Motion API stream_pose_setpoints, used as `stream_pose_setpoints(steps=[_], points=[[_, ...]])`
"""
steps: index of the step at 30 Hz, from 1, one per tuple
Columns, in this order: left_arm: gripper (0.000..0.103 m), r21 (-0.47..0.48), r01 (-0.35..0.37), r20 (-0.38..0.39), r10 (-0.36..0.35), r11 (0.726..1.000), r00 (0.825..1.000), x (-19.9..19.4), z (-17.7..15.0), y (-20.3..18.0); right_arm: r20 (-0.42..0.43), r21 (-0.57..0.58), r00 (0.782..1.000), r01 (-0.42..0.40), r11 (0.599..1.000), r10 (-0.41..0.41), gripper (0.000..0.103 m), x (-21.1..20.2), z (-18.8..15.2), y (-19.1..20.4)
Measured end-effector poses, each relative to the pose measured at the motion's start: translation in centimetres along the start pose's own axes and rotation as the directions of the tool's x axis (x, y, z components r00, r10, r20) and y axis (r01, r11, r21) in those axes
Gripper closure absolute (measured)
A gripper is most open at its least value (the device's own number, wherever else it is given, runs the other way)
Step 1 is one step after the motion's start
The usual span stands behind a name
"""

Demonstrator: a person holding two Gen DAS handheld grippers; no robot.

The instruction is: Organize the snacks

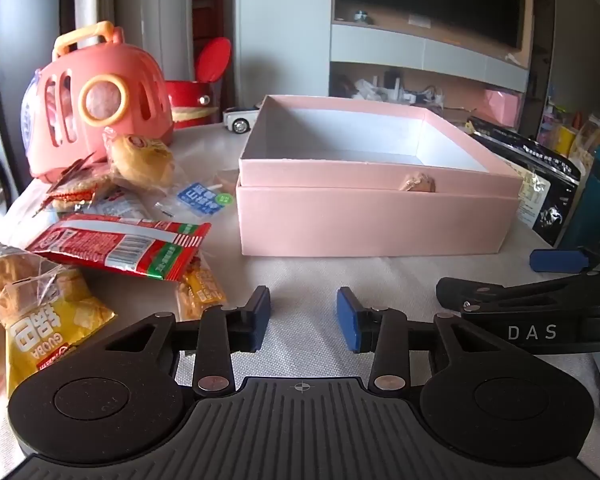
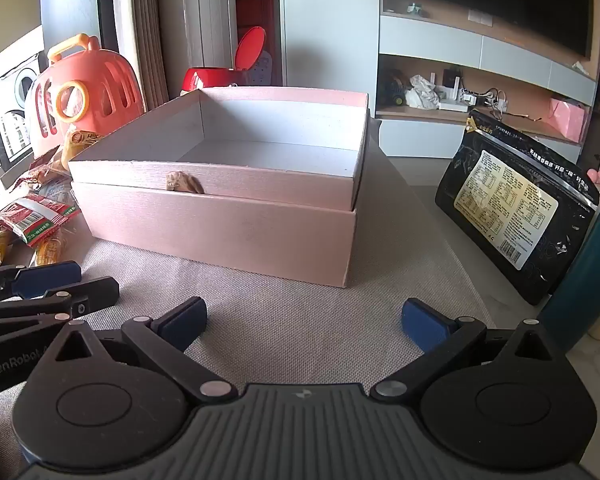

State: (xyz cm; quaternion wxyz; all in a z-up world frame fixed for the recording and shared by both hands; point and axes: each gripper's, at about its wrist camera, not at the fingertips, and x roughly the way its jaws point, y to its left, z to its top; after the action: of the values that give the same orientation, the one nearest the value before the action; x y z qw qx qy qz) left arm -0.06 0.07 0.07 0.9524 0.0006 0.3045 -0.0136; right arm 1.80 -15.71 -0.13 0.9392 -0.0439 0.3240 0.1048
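A heap of crinkly wrapped snack packets (image 1: 112, 240) lies at the left on the grey cloth-covered table (image 1: 300, 272). The left gripper (image 1: 303, 317) gapes empty beside them. Centre, the open pink cardboard box (image 1: 372, 216) sits. The right gripper (image 2: 303, 322) spreads wide, empty.

The box (image 1: 374, 216) sat nested in its lid on the cloth (image 1: 308, 276), straight ahead of both tongs. Left of it, ahead of the left tongs (image 1: 303, 317), lay the snack heap (image 1: 112, 240), with the toy carrier (image 1: 96, 100) behind it. A toy car (image 1: 240, 119) stood behind the box's left corner. Right of the box, ahead of the right tongs (image 2: 303, 322), a bag (image 2: 512, 208) leaned upright, a bottle (image 2: 584, 264) just beside it.
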Motion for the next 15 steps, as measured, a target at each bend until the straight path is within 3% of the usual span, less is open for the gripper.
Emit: stream_pose_setpoints(steps=[15], points=[[0.060,0.006,-0.004,-0.011,0.004,1.000,1.000,0.05,0.03,-0.07,-0.001,0.000,1.000,0.001,1.000,-0.001,0.000,0.04,0.06,0.09]])
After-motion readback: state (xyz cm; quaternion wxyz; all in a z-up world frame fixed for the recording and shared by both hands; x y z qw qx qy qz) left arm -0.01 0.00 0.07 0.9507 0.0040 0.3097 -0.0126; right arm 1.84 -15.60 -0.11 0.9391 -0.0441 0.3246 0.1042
